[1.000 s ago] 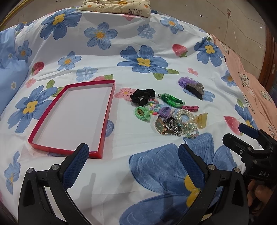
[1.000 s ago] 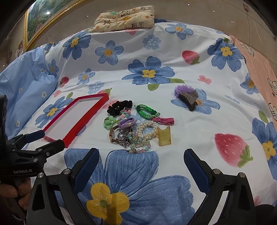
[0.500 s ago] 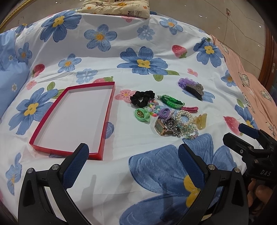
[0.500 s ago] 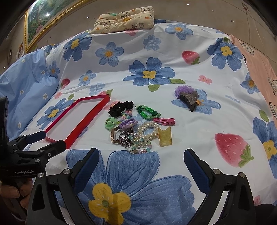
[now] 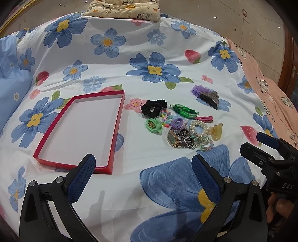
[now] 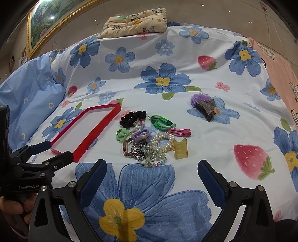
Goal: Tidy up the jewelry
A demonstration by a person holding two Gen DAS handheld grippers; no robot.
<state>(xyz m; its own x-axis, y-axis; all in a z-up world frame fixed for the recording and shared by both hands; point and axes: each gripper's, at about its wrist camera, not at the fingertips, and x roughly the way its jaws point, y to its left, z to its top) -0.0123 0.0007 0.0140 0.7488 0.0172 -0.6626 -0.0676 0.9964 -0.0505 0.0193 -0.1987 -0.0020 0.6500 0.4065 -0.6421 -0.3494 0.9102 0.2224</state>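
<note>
Jewelry point(image 6: 149, 137) lies in a loose heap on the bed, ahead of both pairs of jaws and touching neither. The right gripper point(image 6: 151, 178) has the heap straight in front of it, just beyond its fingertips; the left gripper point(image 5: 143, 173) has it ahead and to its right. Both pairs of jaws stand wide apart, holding nothing, their pads dark blue and finely dimpled.

In the heap: a black ruffled scrunchie point(image 5: 153, 109), a green braided band point(image 5: 184, 110), a pink flat clip point(image 5: 204, 118), a pearl bracelet point(image 5: 199, 128), a translucent amber claw clip point(image 5: 216, 131), a square-faced watch point(image 5: 173, 138) tangled with metal chain, and glassy pastel beads point(image 5: 203, 143). Set apart to the right, a dark glittery claw clip point(image 5: 209, 96) rests against a purple frilly scrunchie point(image 5: 198, 90).

Left of the heap sits a shallow red tray point(image 5: 117, 119), rectangular, with a pale floor. The sheet point(image 5: 130, 61) is white cotton printed with blue flowers and strawberries; a quilted cushion point(image 5: 124, 8) lies at the far edge.
</note>
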